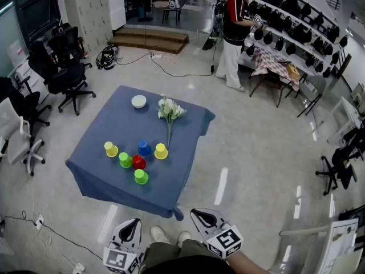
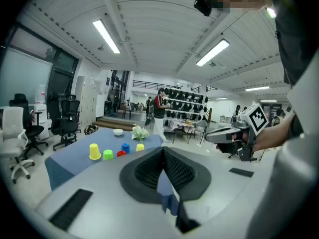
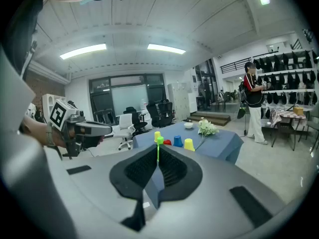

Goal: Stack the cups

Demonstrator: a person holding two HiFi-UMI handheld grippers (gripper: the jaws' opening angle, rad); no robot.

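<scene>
Cups (image 1: 138,162) all sit unstacked on the table (image 1: 108,119), well ahead of my left gripper (image 1: 130,228) and right gripper (image 1: 201,216), both jaws pressed together and empty, so nothing's stacked yet

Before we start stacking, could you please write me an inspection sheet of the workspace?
Surface: table covered by a blue cloth, on a pale floor.
Job's things: six cups in one cluster on the near half, none stacked; two yellow, two green, one red, one blue.
Clutter: white bowl and flower sprig on the far half.
Grippers: left gripper and right gripper both shut and empty, held short of the table.
Cables: black cables run over the floor beyond the table.
Surroundings: office chairs at the left; a person by racks at the far right.
</scene>
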